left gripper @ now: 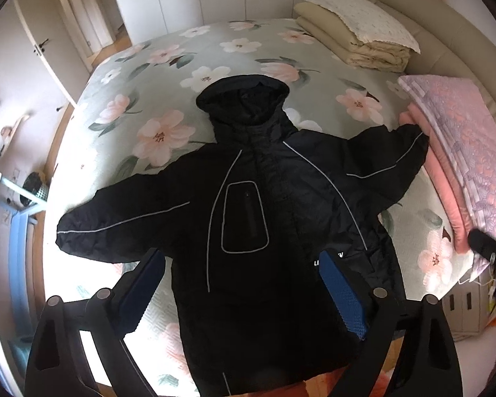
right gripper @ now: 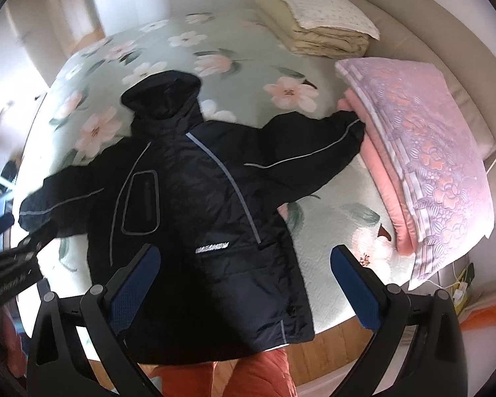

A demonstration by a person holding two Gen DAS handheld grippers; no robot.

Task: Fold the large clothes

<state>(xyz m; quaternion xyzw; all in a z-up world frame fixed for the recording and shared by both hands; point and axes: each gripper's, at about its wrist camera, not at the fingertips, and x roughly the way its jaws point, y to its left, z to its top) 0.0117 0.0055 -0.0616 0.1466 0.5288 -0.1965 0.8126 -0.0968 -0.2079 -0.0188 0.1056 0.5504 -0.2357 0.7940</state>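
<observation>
A black hooded jacket (left gripper: 264, 205) lies front up on the floral bedspread (left gripper: 142, 76), long axis running from its hood at the far end to its hem, which hangs over the near bed edge. Both sleeves spread sideways; 1 cuff touches the folded pink blanket (left gripper: 446, 165). The left gripper (left gripper: 244, 284) and right gripper (right gripper: 244, 284) hover spread wide, holding nothing. The chest lettering is blurred, and a finger covers part of it in the left view.
</observation>
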